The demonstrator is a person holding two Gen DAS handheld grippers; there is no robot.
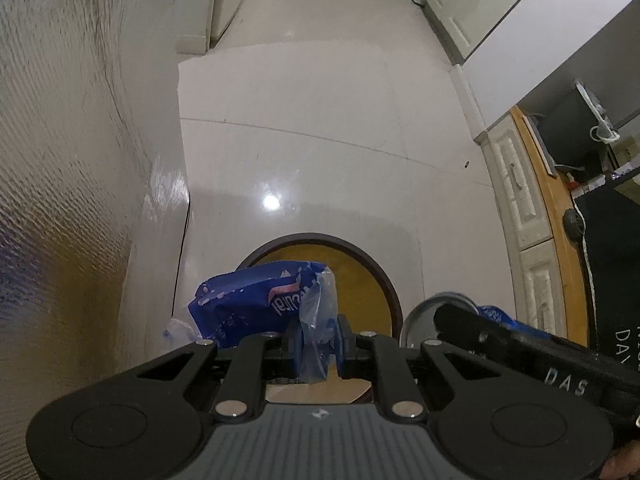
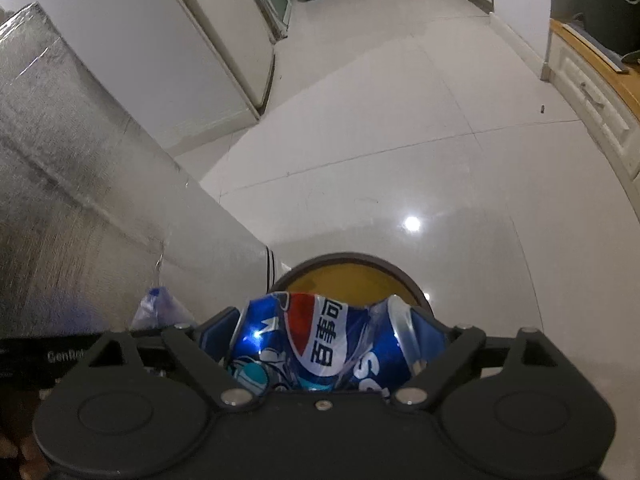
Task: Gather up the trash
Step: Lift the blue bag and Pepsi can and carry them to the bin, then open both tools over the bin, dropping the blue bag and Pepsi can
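- Crushed blue soda can (image 2: 320, 344) fills the widely spread right gripper (image 2: 332, 340), its fingers pressing on both ends above the bin (image 2: 352, 260).
- Left gripper (image 1: 318, 344), fingers clenched, pinches a blue plastic wrapper (image 1: 256, 300) over the same bin's rim.
- Best centre each item over the yellow opening before letting go, wrapper first, since it may drift.
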